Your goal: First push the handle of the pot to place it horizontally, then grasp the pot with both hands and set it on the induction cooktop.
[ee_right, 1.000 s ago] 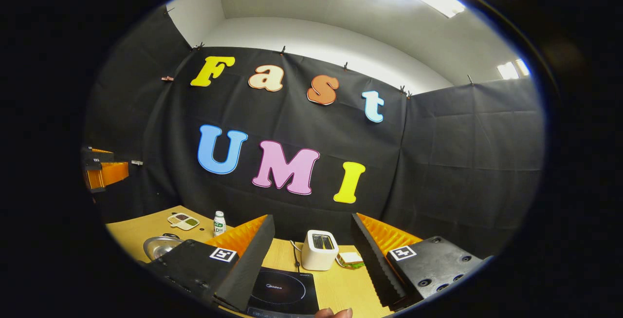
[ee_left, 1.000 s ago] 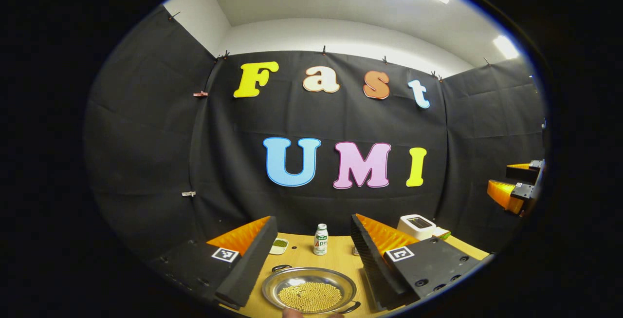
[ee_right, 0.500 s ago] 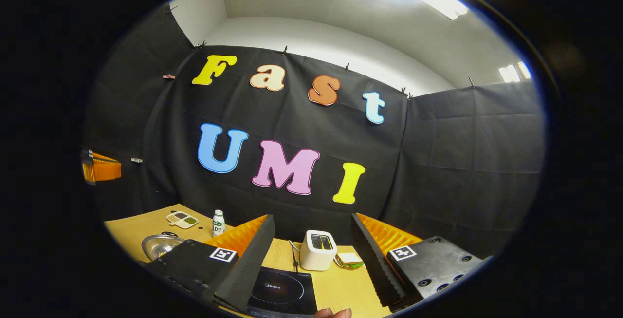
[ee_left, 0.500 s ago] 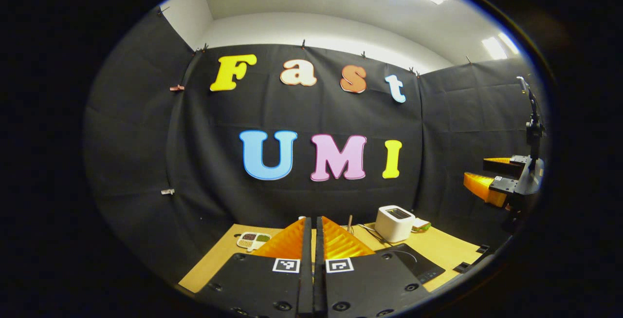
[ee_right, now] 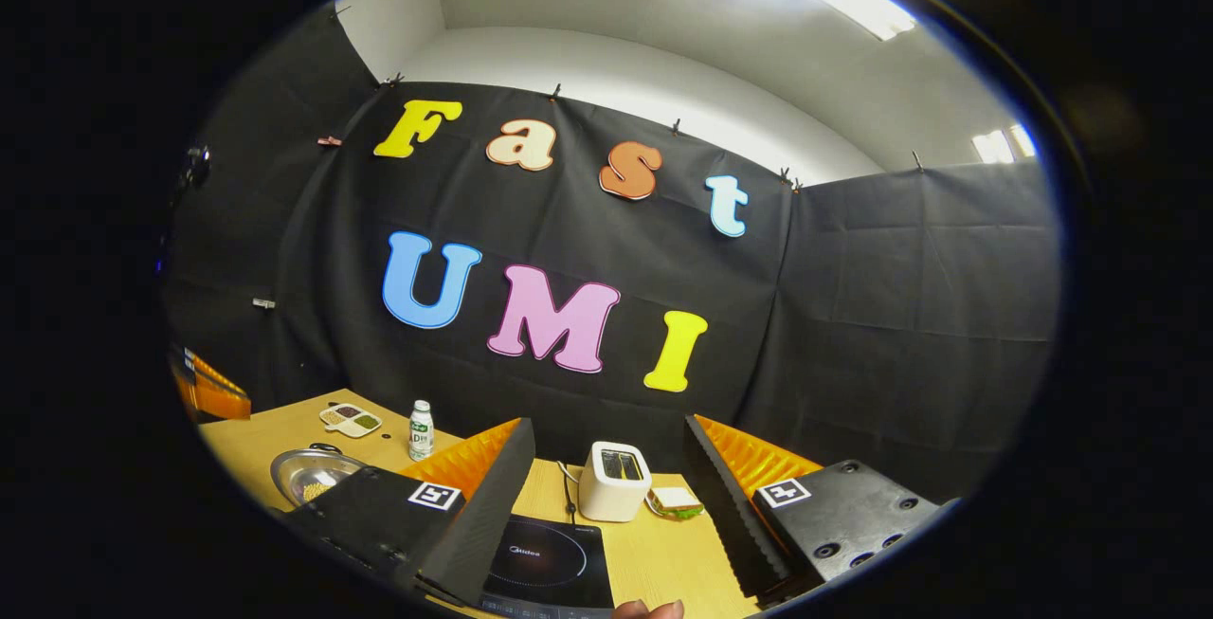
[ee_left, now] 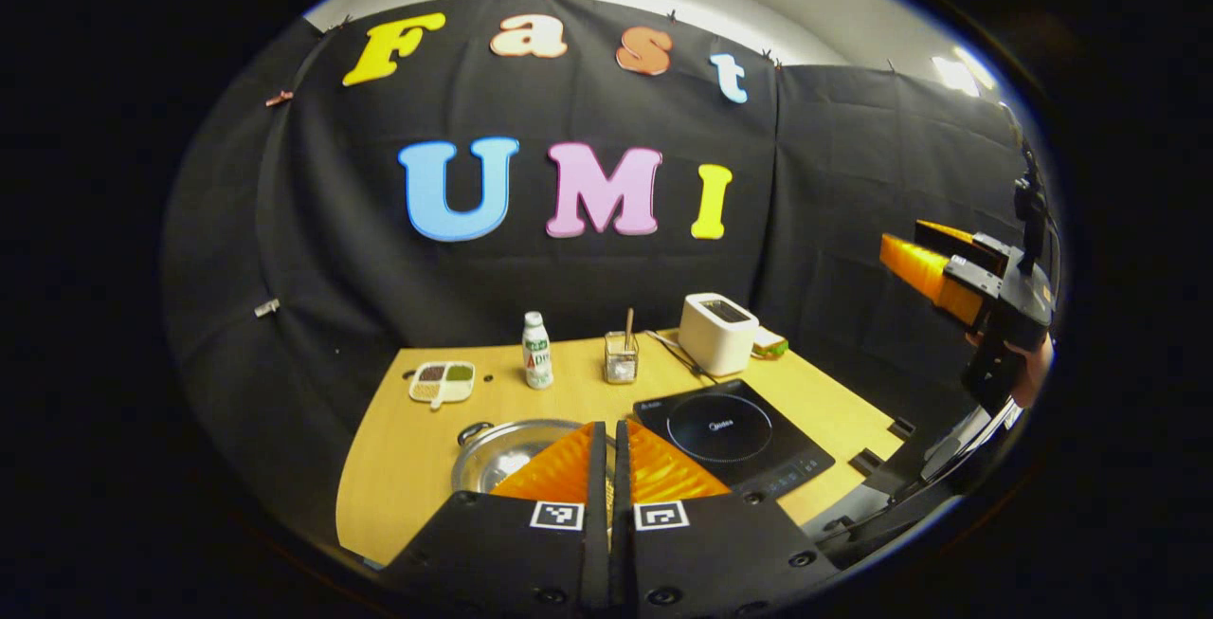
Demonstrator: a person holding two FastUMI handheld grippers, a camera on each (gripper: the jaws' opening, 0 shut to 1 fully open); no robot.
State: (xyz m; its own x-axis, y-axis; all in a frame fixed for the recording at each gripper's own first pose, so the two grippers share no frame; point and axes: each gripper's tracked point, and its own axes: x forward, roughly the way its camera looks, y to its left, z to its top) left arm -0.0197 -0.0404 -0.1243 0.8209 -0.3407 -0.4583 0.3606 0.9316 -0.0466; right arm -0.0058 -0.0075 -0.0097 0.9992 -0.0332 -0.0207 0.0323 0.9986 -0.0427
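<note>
Changed since earlier: the left gripper (ee_left: 610, 453), spread wide over the pot one second ago, closed its fingers by half a second ago and has since tipped down, so the table (ee_left: 398, 467) now fills more of its view; the right gripper (ee_right: 606, 467) has barely shifted.
Left gripper: fingers pressed together with nothing between them, held above the pot's right rim in the left gripper view.
Right gripper: fingers spread wide, empty, hovering over the near edge of the induction cooktop (ee_right: 545, 557); also seen far right in the left gripper view, raised well above the table.
Pot: a shallow metal pot (ee_left: 497, 453) holding yellowish beans, on the table just left of the induction cooktop, partly hidden behind the left fingers. One loop handle (ee_left: 474, 431) shows at its far-left rim; the opposite handle is hidden.
Other things: a small bottle (ee_left: 537, 351), a divided dish (ee_left: 441, 382), a glass jar with a stick (ee_left: 621, 358), a toaster (ee_left: 717, 333) and a sandwich (ee_right: 675, 500) stand at the back, clear of the path.
Step in hand: my reading is the first one, pushing a handle level, with the closed left fingers serving as a poker.
Next move calls for: lowering the closed tips onto a handle and nudging gently, so the pot doesn't slide or spill. The two-handed lift is not yet begun.
</note>
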